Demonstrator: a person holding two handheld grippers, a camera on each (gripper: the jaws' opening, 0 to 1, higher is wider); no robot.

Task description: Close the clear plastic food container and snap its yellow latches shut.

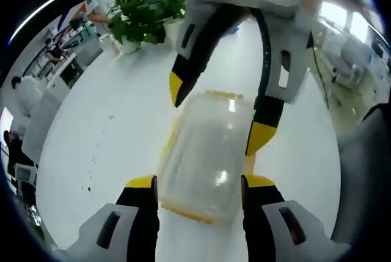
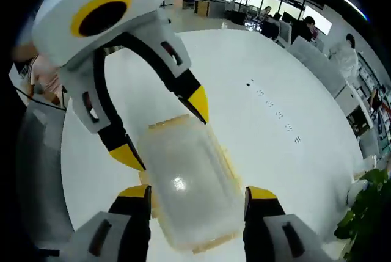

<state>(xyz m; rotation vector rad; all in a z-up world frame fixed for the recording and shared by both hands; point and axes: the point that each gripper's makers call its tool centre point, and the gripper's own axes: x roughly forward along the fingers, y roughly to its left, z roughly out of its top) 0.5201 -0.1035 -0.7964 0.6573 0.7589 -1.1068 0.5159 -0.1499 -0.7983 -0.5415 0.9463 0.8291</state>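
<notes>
Both grippers, left (image 1: 198, 182) and right (image 2: 197, 193), bracket the container (image 1: 204, 152) at 6 and 12 o'clock (steadying it), jaws wide, gripping nothing.

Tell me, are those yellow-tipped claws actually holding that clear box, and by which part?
Both grippers, left and right, straddle the clear container across its lidded top, from opposite ends. Whether the jaws actually press its sides cannot be told.
</notes>
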